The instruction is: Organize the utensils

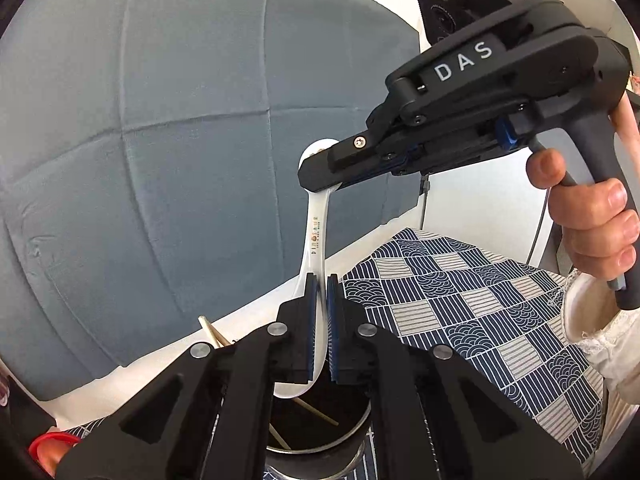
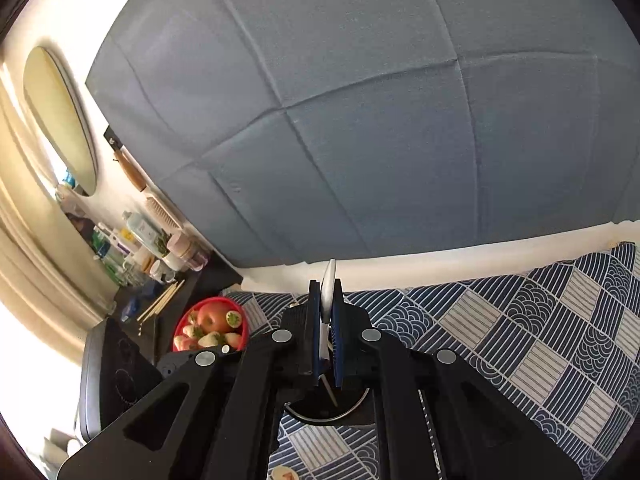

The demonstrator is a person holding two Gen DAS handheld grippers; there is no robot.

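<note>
The left tool [image 1: 320,312] clamps the handle of a white plastic spoon [image 1: 316,240], steadying it upright over the round metal utensil holder [image 1: 352,432] on the patterned tablecloth [image 1: 460,280]. The right tool [image 1: 316,176] pinches the spoon's bowl edgewise, likely a handover so it drops in handle-first.

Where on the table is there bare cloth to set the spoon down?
Free: the cloth right of the holder, out to the wall. Crowded: left of it, with the red bowl, chopsticks and bottles. Both grippers pinch the spoon.
</note>
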